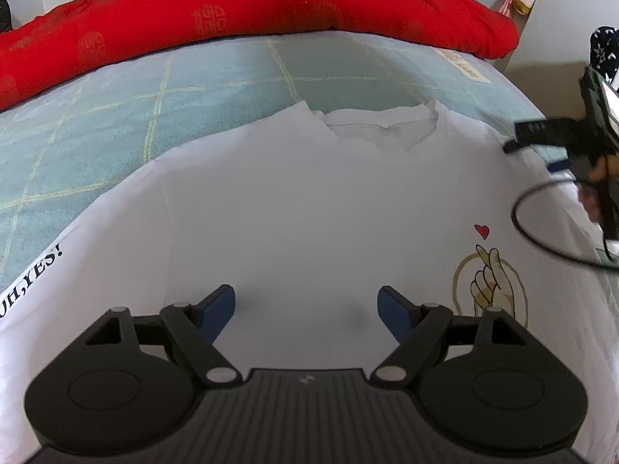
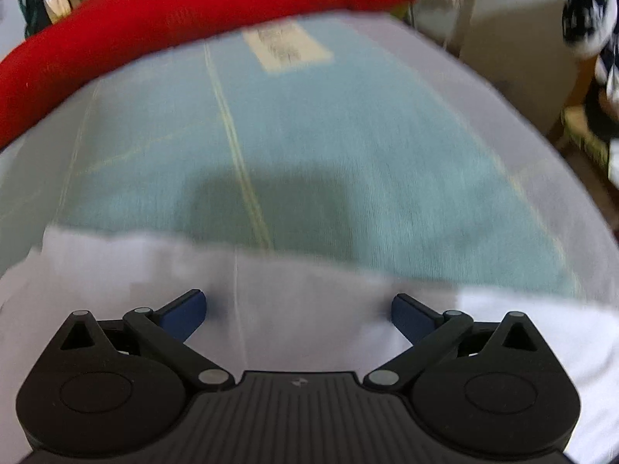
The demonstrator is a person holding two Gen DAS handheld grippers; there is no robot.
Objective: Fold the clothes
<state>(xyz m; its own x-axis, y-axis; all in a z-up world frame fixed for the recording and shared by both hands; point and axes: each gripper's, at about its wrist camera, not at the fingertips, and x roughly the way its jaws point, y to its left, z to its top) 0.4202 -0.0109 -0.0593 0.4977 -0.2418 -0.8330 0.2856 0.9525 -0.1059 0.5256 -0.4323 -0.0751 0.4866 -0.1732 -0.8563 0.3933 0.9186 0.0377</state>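
Observation:
A white T-shirt (image 1: 294,208) lies spread flat on the bed, collar (image 1: 381,127) at the far side, a finger-heart print (image 1: 489,278) to the right and black lettering (image 1: 33,282) on its left sleeve. My left gripper (image 1: 306,311) hovers open over the shirt's chest with nothing between its blue pads. In the same view the right gripper (image 1: 516,143) shows at the shirt's right shoulder, held by a hand (image 1: 597,185). In the blurred right wrist view, my right gripper (image 2: 298,313) stands open above the shirt's edge (image 2: 271,270), empty.
A teal checked bedsheet (image 1: 216,77) covers the bed. A red quilt (image 1: 247,11) lies along the far side. A black cable (image 1: 541,232) loops over the shirt's right part. Dark patterned fabric (image 2: 592,19) and floor (image 2: 514,38) lie beyond the bed's right edge.

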